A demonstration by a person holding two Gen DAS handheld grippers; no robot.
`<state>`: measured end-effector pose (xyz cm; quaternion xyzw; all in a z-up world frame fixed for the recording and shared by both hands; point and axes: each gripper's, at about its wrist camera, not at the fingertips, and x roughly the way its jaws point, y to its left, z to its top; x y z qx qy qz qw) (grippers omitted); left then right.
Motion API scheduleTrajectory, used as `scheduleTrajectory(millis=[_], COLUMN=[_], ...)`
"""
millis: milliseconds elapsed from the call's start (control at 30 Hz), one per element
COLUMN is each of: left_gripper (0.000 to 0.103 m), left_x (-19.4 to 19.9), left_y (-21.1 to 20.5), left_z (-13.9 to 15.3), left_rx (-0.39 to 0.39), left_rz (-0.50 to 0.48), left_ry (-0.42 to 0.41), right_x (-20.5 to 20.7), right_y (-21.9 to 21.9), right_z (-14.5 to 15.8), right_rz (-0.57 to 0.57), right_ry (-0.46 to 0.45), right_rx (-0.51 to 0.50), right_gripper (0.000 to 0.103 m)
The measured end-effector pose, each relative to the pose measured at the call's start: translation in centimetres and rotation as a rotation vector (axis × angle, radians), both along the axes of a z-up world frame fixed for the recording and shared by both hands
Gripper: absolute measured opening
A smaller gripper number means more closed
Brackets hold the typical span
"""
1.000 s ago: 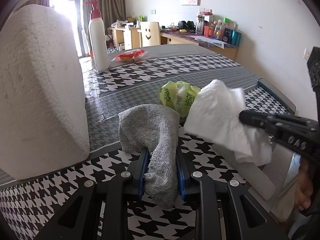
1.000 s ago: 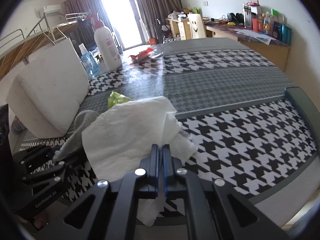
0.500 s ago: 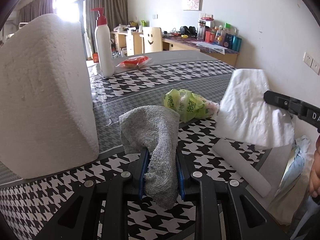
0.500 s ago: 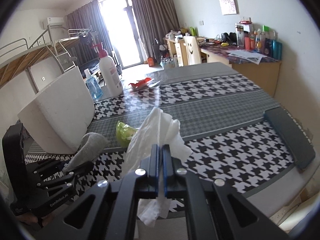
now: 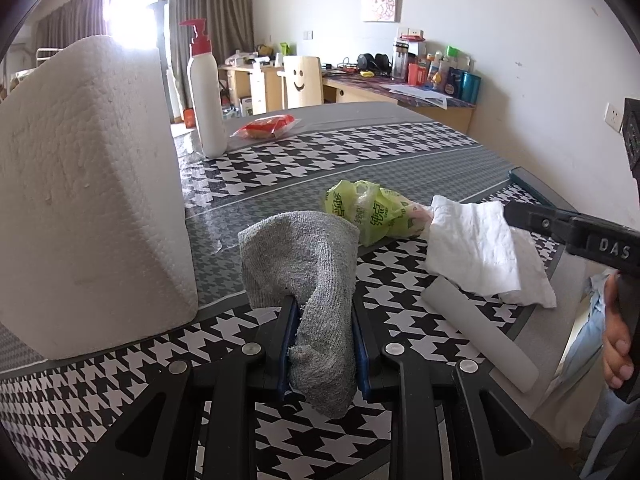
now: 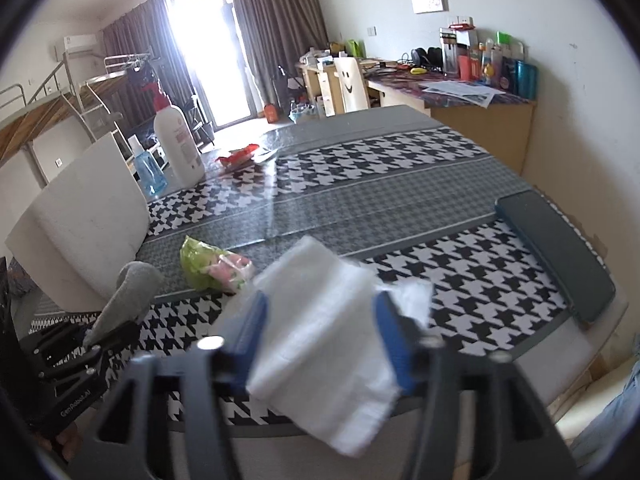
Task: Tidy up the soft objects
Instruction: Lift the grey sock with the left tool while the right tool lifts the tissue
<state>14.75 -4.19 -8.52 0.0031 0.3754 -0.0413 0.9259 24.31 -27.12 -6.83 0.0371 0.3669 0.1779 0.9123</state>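
Centrally, white tissue (image 6: 324,344) lies between the opening right fingers (image 6: 390,336), unpinched; left fingers (image 5: 286,332) clamp the grey sock (image 5: 316,280).

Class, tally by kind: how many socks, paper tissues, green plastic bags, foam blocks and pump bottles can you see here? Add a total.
sock: 1
paper tissue: 1
green plastic bag: 1
foam block: 1
pump bottle: 1
Total: 5
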Motion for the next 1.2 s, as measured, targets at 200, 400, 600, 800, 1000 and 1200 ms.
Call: scheduleTrajectory(millis=[200,400,600,800,1000,1200], left_gripper=[0.026,0.026,0.026,0.026,0.026,0.026], left_x=[-0.1,-0.3,-0.6,-1.2,-1.5,-1.9], left_y=[0.1,-0.2,-0.2,-0.1,0.0,-0.2], left_z=[0.0,0.1,0.3,0.6,1.0,1.4], left_rx=[0.001,0.005,0.005,0.006,0.011,0.011], left_rz=[0.004,-0.006,-0.014,-0.026,-0.031,-0.047], left_ry=[-0.006,-0.011,-0.024,-0.042,-0.056,-0.058], right_x=[-0.1,0.0,-0.1,-0.2,0.3,0.2], right_y=[1.4,2.1,2.8,2.9,3.0,3.4], right_z=[-1.2,-1.9,-2.6,-2.7,-3.1,-3.0], right_rz=[0.007,0.005,0.009,0.004,-0.008,-0.02], right_ry=[0.031,0.044,0.062,0.069,0.092,0.089], right_rx=[-0.066,-0.092,-0.124,-0.137,-0.142,-0.182], right_gripper=[0.073,0.074,0.074,0.074,0.074,0.059])
